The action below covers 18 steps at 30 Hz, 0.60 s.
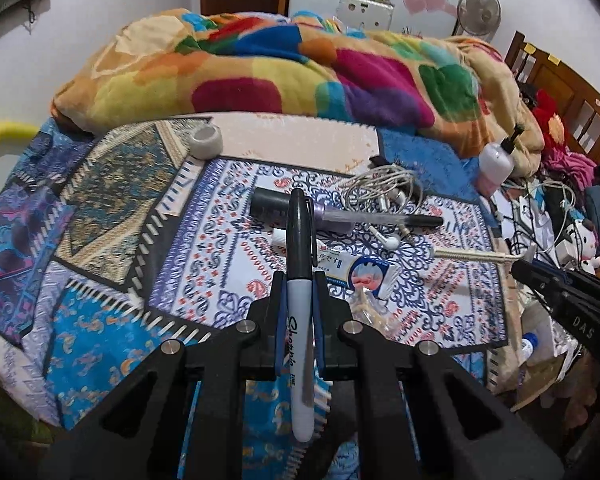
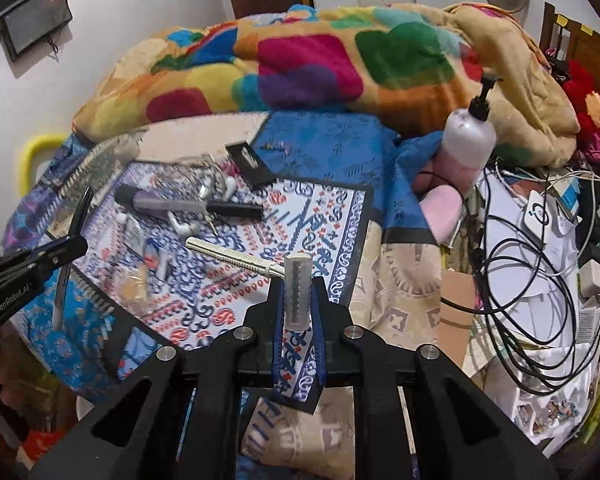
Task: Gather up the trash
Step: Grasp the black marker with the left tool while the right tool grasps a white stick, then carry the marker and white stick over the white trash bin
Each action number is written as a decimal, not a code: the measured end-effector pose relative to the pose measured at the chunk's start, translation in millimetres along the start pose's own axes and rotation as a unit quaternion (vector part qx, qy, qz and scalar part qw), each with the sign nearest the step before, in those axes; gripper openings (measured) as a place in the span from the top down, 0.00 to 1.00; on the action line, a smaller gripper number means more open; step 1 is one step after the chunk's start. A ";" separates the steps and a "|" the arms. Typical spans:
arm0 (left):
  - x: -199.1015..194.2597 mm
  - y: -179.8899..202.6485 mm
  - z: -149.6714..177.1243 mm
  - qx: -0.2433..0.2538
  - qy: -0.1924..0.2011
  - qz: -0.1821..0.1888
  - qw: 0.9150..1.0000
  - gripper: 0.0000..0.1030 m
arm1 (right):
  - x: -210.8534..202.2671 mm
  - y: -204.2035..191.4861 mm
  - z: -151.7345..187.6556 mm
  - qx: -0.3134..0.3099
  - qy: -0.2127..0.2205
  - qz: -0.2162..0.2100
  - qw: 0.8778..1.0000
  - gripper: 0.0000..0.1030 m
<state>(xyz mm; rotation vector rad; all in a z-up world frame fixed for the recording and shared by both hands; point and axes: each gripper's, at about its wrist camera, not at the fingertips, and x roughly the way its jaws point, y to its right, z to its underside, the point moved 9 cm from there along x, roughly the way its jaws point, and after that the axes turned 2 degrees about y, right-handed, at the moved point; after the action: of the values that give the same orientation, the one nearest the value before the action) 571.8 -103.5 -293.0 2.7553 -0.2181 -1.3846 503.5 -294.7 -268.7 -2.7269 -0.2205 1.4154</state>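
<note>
Patterned blue, white and red bedspread (image 1: 228, 264) under us, with a bunched multicolour fleece blanket (image 1: 300, 72) beyond it, a white wall on the left and a wooden door at the back.

We see the left tongs (image 1: 300, 292) clamped narrow on a black-and-grey Sharpie marker (image 1: 300, 320). Its long axis runs along the fingers, black cap pointing forward and away, grey barrel end trailing back between the jaws.

Our right tongs (image 2: 298, 296) are pinched narrow on a clear ribbed plastic tube (image 2: 297, 292). It stands along the fingers, flat end forward.

Ahead of the left tongs, lying on the spread:
- black pen with clear barrel (image 1: 380, 220), crosswise
- white ointment tube with blue print (image 1: 340, 268)
- tangled white wired earphones (image 1: 384, 192)
- cream fine-tooth comb (image 2: 236, 256), just ahead of the right tongs and close to the tube

Far left of the left tongs: grey roll of tape (image 1: 206, 142). Right of the right tongs: white pump bottle with pink liquid (image 2: 468, 144), then a mess of black and white cables (image 2: 540, 272).
</note>
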 end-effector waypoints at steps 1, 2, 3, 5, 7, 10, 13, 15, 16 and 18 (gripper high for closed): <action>-6.2 -0.5 0.1 -0.001 0.003 -0.001 1.000 0.90 | -5.0 -2.6 -2.1 -0.001 0.005 -0.001 1.000 0.89; -15.1 -2.2 0.0 -0.001 0.007 -0.004 1.000 0.90 | -11.2 -6.3 -5.5 -0.004 0.010 -0.002 1.000 0.89; -22.4 -3.5 0.7 -0.002 0.010 -0.006 1.000 0.90 | -16.4 -10.1 -8.2 -0.007 0.014 -0.004 1.000 0.89; -39.8 -7.1 1.1 -0.007 0.018 -0.011 1.000 0.90 | -31.3 -17.7 -12.8 -0.014 0.026 -0.007 1.000 0.89; -58.8 -11.4 1.8 -0.016 0.026 -0.015 0.999 0.90 | -45.8 -25.4 -16.7 -0.021 0.038 -0.010 0.999 0.89; -87.1 -19.3 4.3 -0.027 0.041 -0.023 0.999 0.90 | -67.2 -38.6 -20.5 -0.023 0.055 -0.021 0.998 0.89; -114.2 -28.5 7.9 -0.036 0.056 -0.030 0.997 0.90 | -87.4 -54.0 -23.2 -0.027 0.070 -0.033 0.997 0.89; -128.6 -33.7 10.6 -0.040 0.064 -0.036 0.996 0.90 | -102.0 -66.9 -23.1 -0.031 0.079 -0.044 0.995 0.89; -139.5 -38.1 13.4 -0.044 0.070 -0.040 0.996 0.90 | -106.7 -71.4 -22.5 -0.032 0.082 -0.048 0.995 0.89; -154.8 -45.1 19.6 -0.048 0.076 -0.046 0.995 0.90 | -118.6 -85.5 -20.8 -0.041 0.089 -0.056 0.994 0.89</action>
<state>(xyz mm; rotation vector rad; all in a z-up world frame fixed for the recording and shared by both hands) 469.6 -35.7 -186.7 2.8048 -0.0183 -1.1611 444.8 -228.4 -150.5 -2.8347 -0.4224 1.1522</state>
